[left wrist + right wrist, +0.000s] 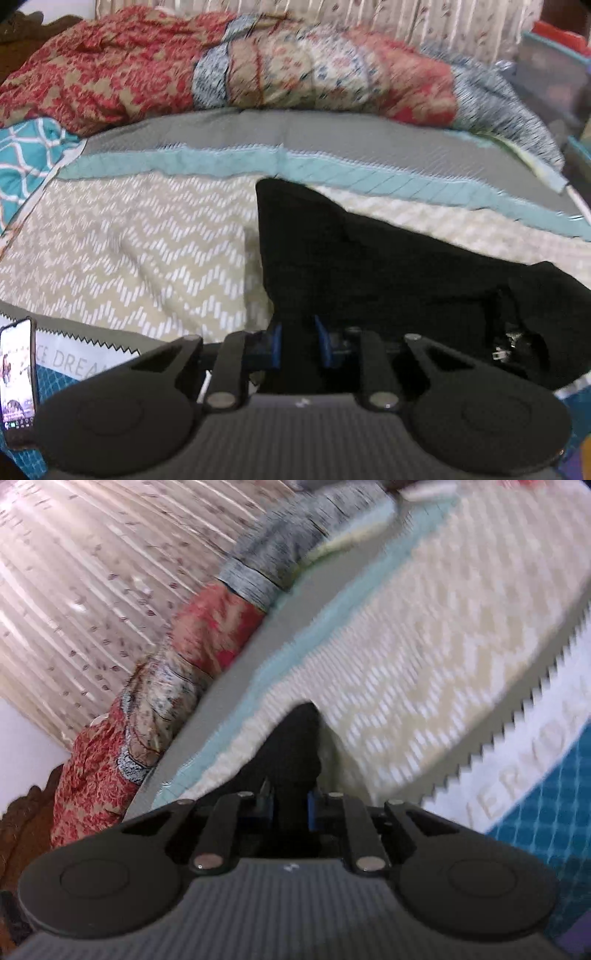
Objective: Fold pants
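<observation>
Left gripper (pixel 297 345): blue pads narrow, black cloth bunched between them. I read that as a pinch on the pants (pixel 369 266). Right gripper (pixel 290 806): same story, pads close together with a dark fold rising out of the gap; its view is tilted and smeared, so I judge that hand is mid-swing.

Pants: black, lying on the quilt (pixel 129 251), the zigzag-patterned cover. From the left grip the cloth spreads away and to the right across the quilt, with a lumpy end at the right where something small and pale shows, maybe a tag; too dark to tell. I cannot tell leg from waistband.

Step in hand, my guess: carrying a held edge over to make a fold.

To do it well:
- Keep both pinches level so the edge stays straight.
- Keep the cloth taut between grips, not stretched.
- Lay it down onto the pants, edge to edge, before letting go.
- Slow the right hand; the blur says it is running fast.

Phone (pixel 16 380), lit, stands at the quilt's near left edge. Keep the swing off it.

Beyond the quilt: a teal band, then a heaped red blanket (pixel 110 74), then a curtain (pixel 406 22).
</observation>
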